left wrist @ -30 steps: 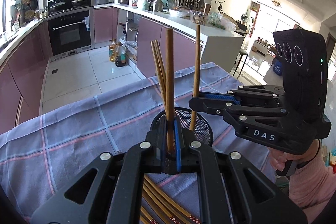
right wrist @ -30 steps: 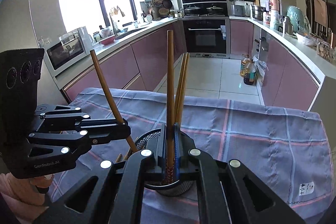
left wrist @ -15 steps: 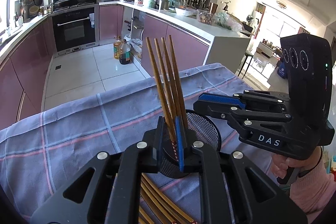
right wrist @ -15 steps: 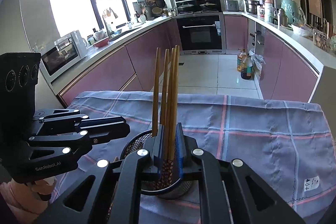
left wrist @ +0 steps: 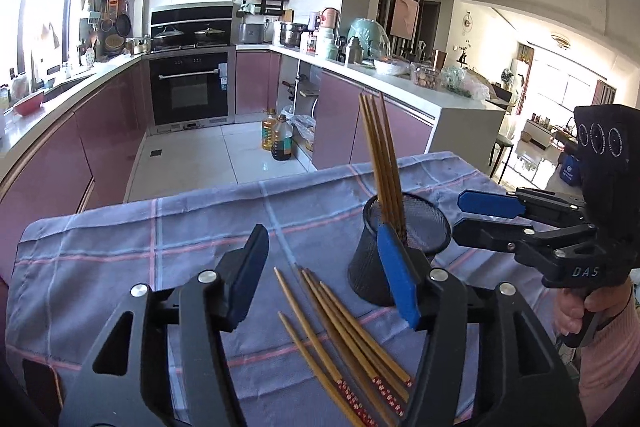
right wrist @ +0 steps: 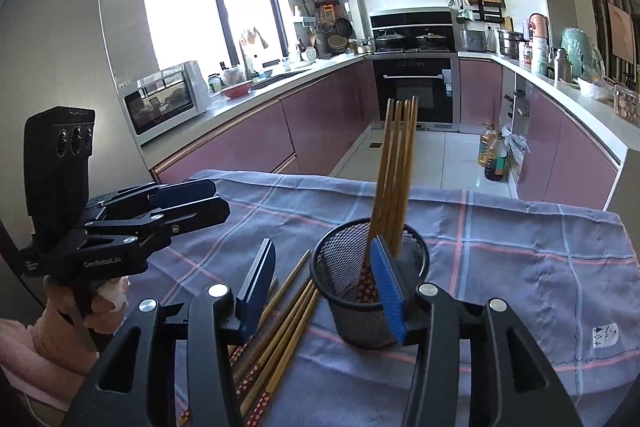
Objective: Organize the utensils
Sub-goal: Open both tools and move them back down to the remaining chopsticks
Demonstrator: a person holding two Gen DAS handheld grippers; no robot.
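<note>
four chopsticks [left wrist: 382,163] stand in the cup [left wrist: 400,247] mid-table, about six loose sticks [left wrist: 340,331] lie near the front edge waiting, so roughly halfway, with left gripper [left wrist: 324,275] and right gripper [right wrist: 320,287] both spread, empty.

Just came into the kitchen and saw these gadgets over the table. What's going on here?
A person is sorting chopsticks with a handheld gripper in each hand. Four chopsticks already stand in the black mesh cup on the checked tablecloth. More loose chopsticks lie flat on the cloth beside the cup, not yet collected. The left gripper and the right gripper are both open and hold nothing.
</note>
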